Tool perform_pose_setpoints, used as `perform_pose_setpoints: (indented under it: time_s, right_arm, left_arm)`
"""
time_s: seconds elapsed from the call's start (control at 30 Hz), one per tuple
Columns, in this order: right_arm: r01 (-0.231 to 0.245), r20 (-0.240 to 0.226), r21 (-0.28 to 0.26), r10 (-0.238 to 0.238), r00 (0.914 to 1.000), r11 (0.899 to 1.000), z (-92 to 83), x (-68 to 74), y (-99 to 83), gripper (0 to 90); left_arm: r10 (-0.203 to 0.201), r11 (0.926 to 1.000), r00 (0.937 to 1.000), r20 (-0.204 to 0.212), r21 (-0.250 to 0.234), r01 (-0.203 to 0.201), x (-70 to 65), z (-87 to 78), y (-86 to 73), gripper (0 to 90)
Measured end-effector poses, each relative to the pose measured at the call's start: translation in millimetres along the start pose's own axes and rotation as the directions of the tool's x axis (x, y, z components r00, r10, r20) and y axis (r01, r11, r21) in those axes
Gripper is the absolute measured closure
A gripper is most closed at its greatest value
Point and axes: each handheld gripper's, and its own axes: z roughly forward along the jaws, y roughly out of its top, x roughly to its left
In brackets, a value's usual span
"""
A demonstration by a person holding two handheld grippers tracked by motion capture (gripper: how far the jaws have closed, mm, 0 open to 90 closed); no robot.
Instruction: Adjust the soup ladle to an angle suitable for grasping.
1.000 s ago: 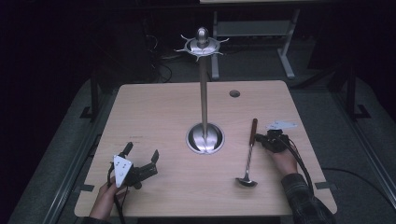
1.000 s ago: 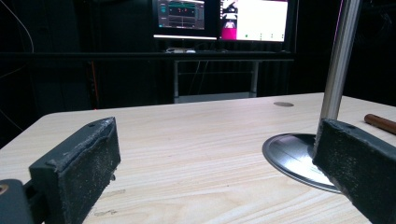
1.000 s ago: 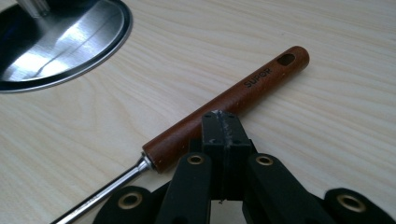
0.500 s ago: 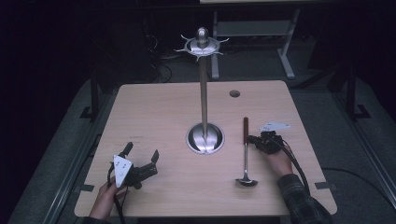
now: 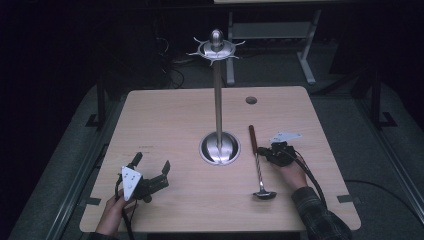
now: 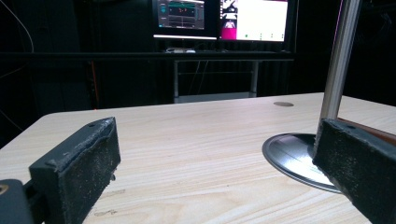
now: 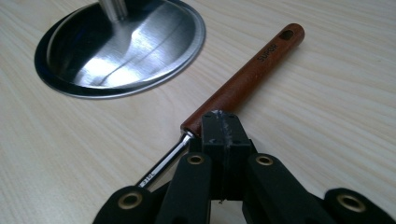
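Note:
A ladle (image 5: 257, 165) with a reddish wooden handle (image 7: 252, 79) and a steel bowl lies on the wooden table (image 5: 165, 115), right of a tall steel stand (image 5: 218, 100) with a round base (image 7: 121, 42) and a crown of hooks on top. My right gripper (image 5: 262, 151) is shut, and its closed tips (image 7: 221, 123) rest against the ladle where wood meets steel shaft. My left gripper (image 5: 151, 163) lies at the front left, held by a hand, jaws open with nothing between them (image 6: 215, 154); past its right jaw stand the pole (image 6: 338, 60) and base.
A small round hole (image 5: 251, 100) sits in the table's far right part. Beyond the far edge are a metal frame and lit monitors (image 6: 224, 18). Dark floor surrounds the table. A sleeved right forearm (image 5: 315, 210) comes in from the front right.
The ladle's wooden handle end has swung left toward the stand's base, with my right gripper moving left along with it. The left gripper has stayed where it was.

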Motion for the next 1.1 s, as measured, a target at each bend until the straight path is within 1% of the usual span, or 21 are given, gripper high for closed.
perform_pose_setpoints:
  time_s: [0.37,0.47,0.6,0.73,0.77,0.8,0.83,0.87,0.9,0.93,0.97,1.07,1.1]
  right_arm:
    - [0.018,-0.032,-0.003,-0.019,0.9993,1.000,4.5,9.5,3.0,89.7]
    - [0.038,-0.038,-0.003,-0.038,0.9986,0.999,5.3,10.3,3.4,89.7]
    - [0.042,-0.043,-0.002,-0.042,0.9982,0.999,5.5,11.3,3.6,89.7]
    - [0.025,-0.042,0.006,-0.024,0.9988,1.000,1.5,9.4,5.2,89.7]
    - [0.014,-0.049,0.006,-0.014,0.9987,1.000,-1.5,8.5,6.4,89.7]
    - [-0.011,-0.056,0.010,0.012,0.9984,1.000,-5.4,8.5,8.1,89.7]
    - [-0.030,-0.071,0.059,0.034,0.9969,0.998,-12.5,8.1,12.8,89.7]
    - [-0.030,-0.071,0.059,0.034,0.9969,0.998,-12.5,8.1,12.8,89.7]
    - [-0.029,-0.072,0.085,0.035,0.9968,0.996,-16.2,9.3,14.9,89.7]
    - [-0.039,-0.070,0.111,0.047,0.9964,0.993,-20.4,11.5,17.0,89.8]
    - [-0.042,-0.071,0.125,0.051,0.9962,0.991,-24.5,13.2,18.4,89.7]
    - [-0.032,-0.096,0.181,0.050,0.9941,0.983,-36.3,20.7,21.8,89.8]
    - [-0.037,-0.108,0.226,0.063,0.9921,0.973,-41.8,27.9,23.9,89.8]
  left_arm:
    - [0.000,1.0000,1.0000,0.000,0.000,0.000,0.0,0.0,0.0,0.2]
    - [0.000,1.0000,1.0000,0.000,0.000,0.000,0.0,0.1,0.0,0.2]
    - [0.000,1.0000,1.0000,0.000,0.000,0.000,0.0,0.0,0.0,0.2]
    - [0.000,1.0000,1.0000,0.000,0.000,0.000,0.0,0.0,0.0,0.2]
    - [0.000,1.0000,1.0000,0.000,0.000,0.000,0.0,0.0,0.0,0.2]
    - [0.000,1.0000,1.0000,0.000,0.000,0.000,0.0,0.0,0.0,0.2]
    - [0.000,1.0000,1.0000,0.000,0.000,0.000,0.0,0.0,0.0,0.2]
    - [-0.002,1.0000,1.0000,0.000,-0.002,0.002,0.0,0.0,0.0,0.2]
    - [-0.001,1.0000,1.0000,0.000,-0.002,0.001,0.1,-0.1,-0.1,0.2]
    - [-0.001,1.0000,1.0000,-0.001,-0.002,0.001,0.0,-0.1,0.0,0.2]
    - [0.000,1.0000,1.0000,-0.001,-0.002,0.000,0.0,0.0,-0.1,0.2]
    - [0.007,1.0000,1.0000,-0.001,0.005,-0.007,0.5,-0.6,0.0,0.3]
    - [0.006,1.0000,1.0000,-0.002,0.005,-0.006,0.4,-0.4,0.0,0.2]
